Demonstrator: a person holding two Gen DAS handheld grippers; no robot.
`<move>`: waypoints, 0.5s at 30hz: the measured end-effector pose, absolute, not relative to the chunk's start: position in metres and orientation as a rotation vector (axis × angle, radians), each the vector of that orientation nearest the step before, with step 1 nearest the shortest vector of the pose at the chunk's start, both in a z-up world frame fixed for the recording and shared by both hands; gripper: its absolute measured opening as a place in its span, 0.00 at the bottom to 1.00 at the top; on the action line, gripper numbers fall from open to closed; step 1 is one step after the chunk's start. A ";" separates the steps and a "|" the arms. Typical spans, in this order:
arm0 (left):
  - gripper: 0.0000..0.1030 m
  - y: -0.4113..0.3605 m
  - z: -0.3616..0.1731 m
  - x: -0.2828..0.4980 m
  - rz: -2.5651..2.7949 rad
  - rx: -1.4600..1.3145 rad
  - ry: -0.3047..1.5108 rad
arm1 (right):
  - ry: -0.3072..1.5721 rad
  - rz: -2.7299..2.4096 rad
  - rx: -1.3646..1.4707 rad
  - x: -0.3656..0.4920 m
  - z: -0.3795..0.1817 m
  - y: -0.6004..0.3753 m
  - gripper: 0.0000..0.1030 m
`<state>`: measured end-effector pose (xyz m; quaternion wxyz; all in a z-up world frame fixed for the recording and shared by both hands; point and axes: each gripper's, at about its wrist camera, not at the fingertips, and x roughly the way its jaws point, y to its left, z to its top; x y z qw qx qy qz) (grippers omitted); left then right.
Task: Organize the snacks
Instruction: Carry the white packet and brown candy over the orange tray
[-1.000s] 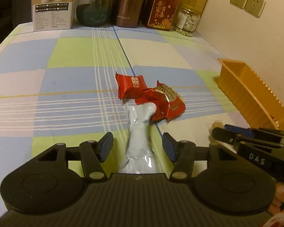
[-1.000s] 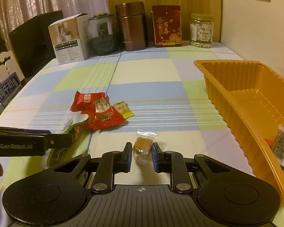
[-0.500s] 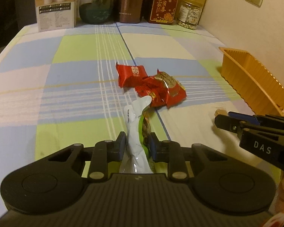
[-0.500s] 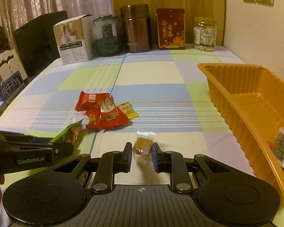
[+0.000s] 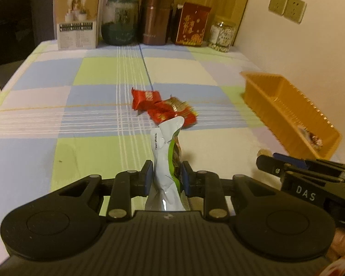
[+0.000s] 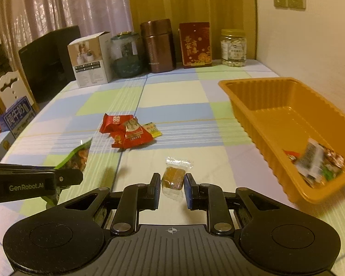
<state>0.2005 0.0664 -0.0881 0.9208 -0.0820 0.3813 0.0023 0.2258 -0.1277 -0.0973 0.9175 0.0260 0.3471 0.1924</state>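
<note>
Left tongs [image 5: 166, 176] pinch the green-and-white snack pouch [image 5: 166, 156], lifted off the checked tabletop [image 5: 99, 119] — right tongs [image 6: 172, 188] narrow around a clear-wrapped amber candy [image 6: 173, 179], seemingly gripped, beside the orange tray [image 6: 276, 115].

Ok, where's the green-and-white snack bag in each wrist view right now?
Left wrist: green-and-white snack bag at lower centre, clamped in the left gripper.
Right wrist: same bag at left edge, beside the left gripper.
Shared landmark: orange tray, on the right in both.
</note>
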 end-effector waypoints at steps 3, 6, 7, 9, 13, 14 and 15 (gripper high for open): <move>0.23 0.054 -0.070 0.189 -0.001 -0.178 0.760 | 0.703 0.381 0.084 0.215 -0.081 -0.139 0.21; 0.23 0.040 -0.052 0.181 -0.015 -0.185 0.744 | 0.691 0.365 0.106 0.206 -0.064 -0.151 0.21; 0.23 0.036 -0.047 0.179 -0.021 -0.188 0.740 | 0.685 0.359 0.109 0.203 -0.058 -0.156 0.21; 0.23 0.027 -0.038 0.175 -0.032 -0.185 0.730 | 0.672 0.345 0.115 0.198 -0.045 -0.165 0.21; 0.23 0.008 -0.024 0.172 -0.067 -0.190 0.720 | 0.651 0.317 0.121 0.191 -0.028 -0.183 0.21; 0.23 0.004 -0.021 0.172 -0.074 -0.185 0.717 | 0.647 0.308 0.120 0.190 -0.024 -0.188 0.21; 0.23 -0.002 -0.018 0.172 -0.084 -0.181 0.714 | 0.644 0.301 0.122 0.189 -0.022 -0.193 0.21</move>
